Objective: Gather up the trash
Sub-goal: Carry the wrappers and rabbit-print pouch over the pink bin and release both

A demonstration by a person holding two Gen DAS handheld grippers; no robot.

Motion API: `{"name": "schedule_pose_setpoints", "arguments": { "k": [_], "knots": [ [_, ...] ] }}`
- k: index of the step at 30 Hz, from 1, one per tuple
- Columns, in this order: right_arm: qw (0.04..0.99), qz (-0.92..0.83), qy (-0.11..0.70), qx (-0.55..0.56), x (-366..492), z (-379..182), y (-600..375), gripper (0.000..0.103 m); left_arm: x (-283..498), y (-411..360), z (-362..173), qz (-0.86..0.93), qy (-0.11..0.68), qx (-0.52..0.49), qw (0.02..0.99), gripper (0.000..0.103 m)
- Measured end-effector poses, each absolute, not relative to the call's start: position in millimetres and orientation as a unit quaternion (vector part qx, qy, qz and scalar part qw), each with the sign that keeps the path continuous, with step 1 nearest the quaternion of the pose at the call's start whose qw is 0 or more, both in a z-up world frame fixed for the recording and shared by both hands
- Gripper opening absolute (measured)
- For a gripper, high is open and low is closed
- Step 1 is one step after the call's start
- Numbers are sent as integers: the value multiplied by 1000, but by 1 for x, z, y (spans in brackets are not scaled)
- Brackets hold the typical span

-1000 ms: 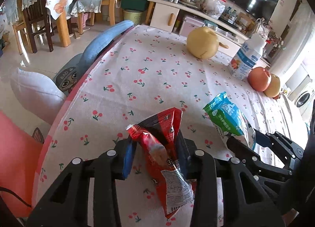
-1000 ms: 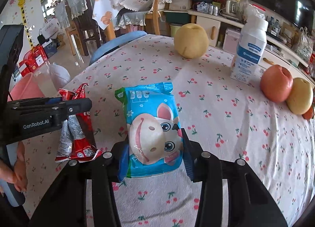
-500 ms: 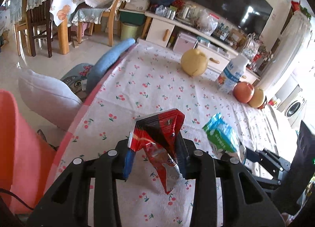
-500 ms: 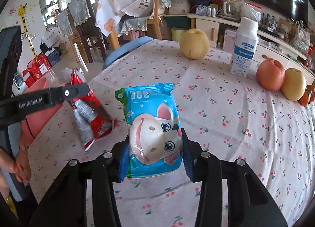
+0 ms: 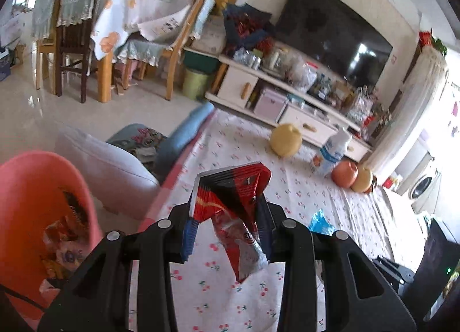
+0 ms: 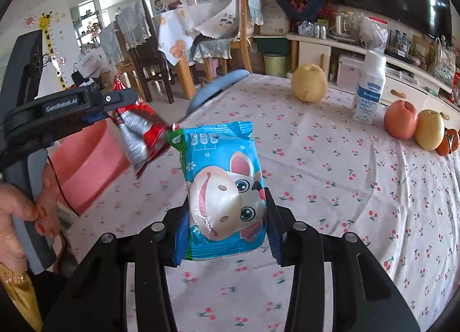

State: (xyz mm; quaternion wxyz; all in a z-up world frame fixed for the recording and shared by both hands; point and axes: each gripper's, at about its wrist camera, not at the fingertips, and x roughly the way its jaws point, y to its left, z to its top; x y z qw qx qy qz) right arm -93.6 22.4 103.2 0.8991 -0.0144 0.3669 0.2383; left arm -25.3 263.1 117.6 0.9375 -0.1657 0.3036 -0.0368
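Left wrist view: the left gripper (image 5: 227, 234) has its black fingers (image 5: 184, 234) clenched on a crumpled red and black foil snack wrapper (image 5: 235, 208), which hangs above the near edge of the table (image 5: 302, 196) covered in a white cloth printed with small red cherries. Low on the left stands a pink plastic waste bin (image 5: 34, 196) beside the table, with wrappers lying inside it. Farther along the table stand a yellow pear (image 5: 286, 140), a white plastic drink bottle with a blue label (image 5: 330, 153), a red apple (image 5: 344, 173) and a second yellow fruit (image 5: 362, 178) touching the apple. A scrap of blue wrapper (image 5: 320, 221) shows just right of the fingers, with part of the right gripper at the lower right edge.

Right wrist view: the right gripper (image 6: 227, 234) grips a puffy blue plastic snack packet printed with a cartoon animal face (image 6: 224, 191), its fingers (image 6: 274, 234) pressing both sides; the packet is lifted clear of the table (image 6: 330, 159). To the left, a person's hand (image 6: 31, 211) holds the left gripper (image 6: 115, 107), which carries the red wrapper (image 6: 141, 133) in the air over the table's left edge, just in front of the pink bin (image 6: 86, 165). The pear (image 6: 309, 86), bottle (image 6: 369, 90), apple (image 6: 401, 123) and yellow fruit (image 6: 429, 130) stand at the far side.
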Motion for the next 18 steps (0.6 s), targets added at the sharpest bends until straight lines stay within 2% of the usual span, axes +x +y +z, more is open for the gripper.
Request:
{"name": "schedule_pose_setpoints", "arguments": {
  "k": [18],
  "knots": [
    [882, 324, 334, -71, -127, 141, 151, 45, -75, 378, 134, 109, 251, -212, 938, 37]
  ]
}}
